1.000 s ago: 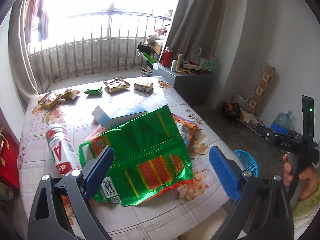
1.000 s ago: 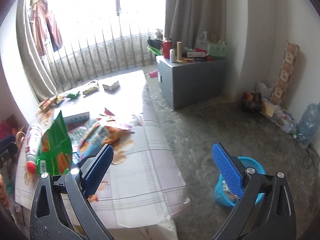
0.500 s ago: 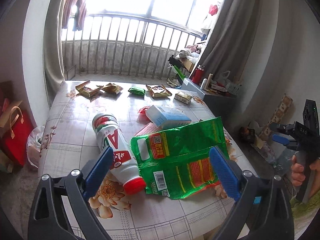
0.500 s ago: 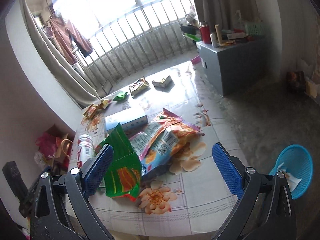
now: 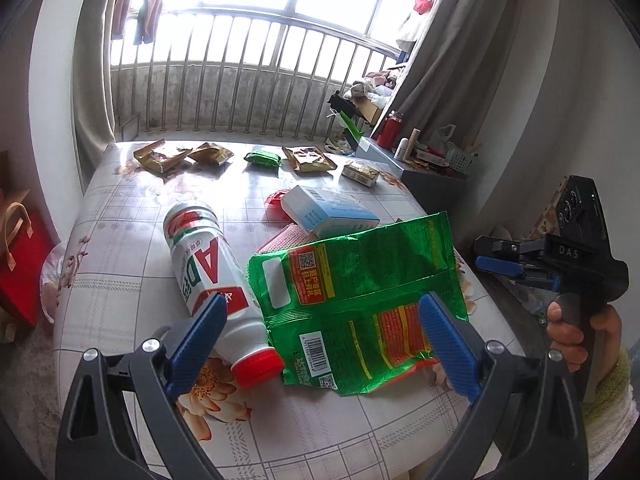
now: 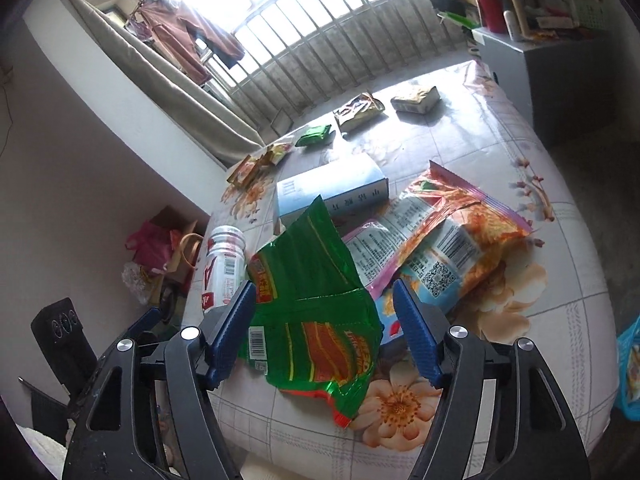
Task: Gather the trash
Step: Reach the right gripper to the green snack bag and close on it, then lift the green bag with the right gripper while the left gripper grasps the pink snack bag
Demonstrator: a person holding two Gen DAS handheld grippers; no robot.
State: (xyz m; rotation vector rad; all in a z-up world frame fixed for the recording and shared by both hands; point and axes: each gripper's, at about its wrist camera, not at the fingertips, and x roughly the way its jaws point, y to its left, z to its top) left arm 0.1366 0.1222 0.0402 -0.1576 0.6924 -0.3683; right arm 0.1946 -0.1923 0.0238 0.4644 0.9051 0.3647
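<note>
Most trash was left: your right tool was closing around the green bag, pads not yet pressing; your left tool stood spread, empty, over that bag. Beside the bag lay a bottle; behind it, a box and wrappers. The table edge ran just under it; the blue bin waited past the edge

Snack bag on bench, near front edge; bottle lying just left of it; box behind bag; small packets in row along far edge.
</note>
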